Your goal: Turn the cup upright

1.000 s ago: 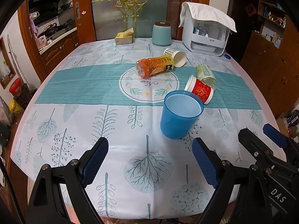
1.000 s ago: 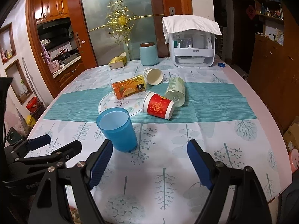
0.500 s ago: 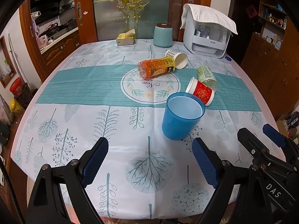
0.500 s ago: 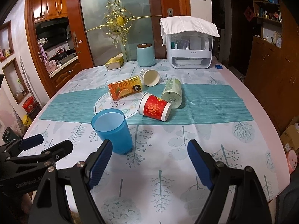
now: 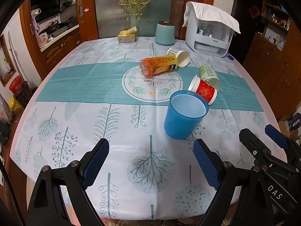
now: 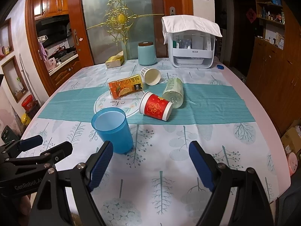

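A blue plastic cup (image 5: 185, 114) stands upright on the tablecloth, also in the right wrist view (image 6: 112, 130). A red paper cup (image 5: 204, 90) lies on its side behind it, seen too in the right wrist view (image 6: 156, 106). A checked paper cup (image 5: 178, 56) lies on its side farther back, also in the right wrist view (image 6: 151, 76). My left gripper (image 5: 150, 162) is open and empty, short of the blue cup. My right gripper (image 6: 150, 163) is open and empty, just right of the blue cup.
An orange juice bottle (image 5: 159, 66) and a green bottle (image 5: 209, 74) lie on the table's (image 5: 75, 113) teal runner. At the back stand a teal canister (image 5: 164, 32), a tissue box (image 5: 127, 35) and a white appliance (image 5: 208, 32) with a cloth on it.
Both grippers have drawn back a little toward the table's near edge and risen slightly. The cups and bottles have not moved.
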### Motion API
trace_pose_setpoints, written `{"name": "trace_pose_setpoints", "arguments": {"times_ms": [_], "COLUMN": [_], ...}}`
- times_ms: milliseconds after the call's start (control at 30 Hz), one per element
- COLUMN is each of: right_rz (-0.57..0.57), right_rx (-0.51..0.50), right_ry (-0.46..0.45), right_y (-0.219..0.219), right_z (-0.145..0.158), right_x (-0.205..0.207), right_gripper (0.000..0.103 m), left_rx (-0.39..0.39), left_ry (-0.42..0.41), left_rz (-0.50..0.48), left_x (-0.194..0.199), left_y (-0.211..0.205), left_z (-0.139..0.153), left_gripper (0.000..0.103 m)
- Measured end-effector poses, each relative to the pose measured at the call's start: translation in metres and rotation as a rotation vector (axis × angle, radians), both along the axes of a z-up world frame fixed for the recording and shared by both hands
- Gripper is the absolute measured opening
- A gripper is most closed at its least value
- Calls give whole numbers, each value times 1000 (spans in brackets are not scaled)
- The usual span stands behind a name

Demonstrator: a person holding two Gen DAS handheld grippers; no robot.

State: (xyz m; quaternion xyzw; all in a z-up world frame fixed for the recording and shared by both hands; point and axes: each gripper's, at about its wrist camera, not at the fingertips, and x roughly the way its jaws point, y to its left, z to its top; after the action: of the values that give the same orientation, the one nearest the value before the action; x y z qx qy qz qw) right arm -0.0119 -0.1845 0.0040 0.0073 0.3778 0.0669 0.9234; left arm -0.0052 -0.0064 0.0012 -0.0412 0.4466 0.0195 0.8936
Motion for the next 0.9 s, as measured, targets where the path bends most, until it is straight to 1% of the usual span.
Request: {"name": "trace_pose_setpoints", "arguments": {"times_ms": [900], "right_rz": [9], "right_rx": [5], "right_ry": [4], "right_y": [7], "right_z": [1], "right_x": [2], "right_gripper": [83], "left_rx": [3], "left_ry": [3], "left_rz": [10], "left_x": [4], "left_y": [2], "left_z": [-2], "left_gripper": [90]}}
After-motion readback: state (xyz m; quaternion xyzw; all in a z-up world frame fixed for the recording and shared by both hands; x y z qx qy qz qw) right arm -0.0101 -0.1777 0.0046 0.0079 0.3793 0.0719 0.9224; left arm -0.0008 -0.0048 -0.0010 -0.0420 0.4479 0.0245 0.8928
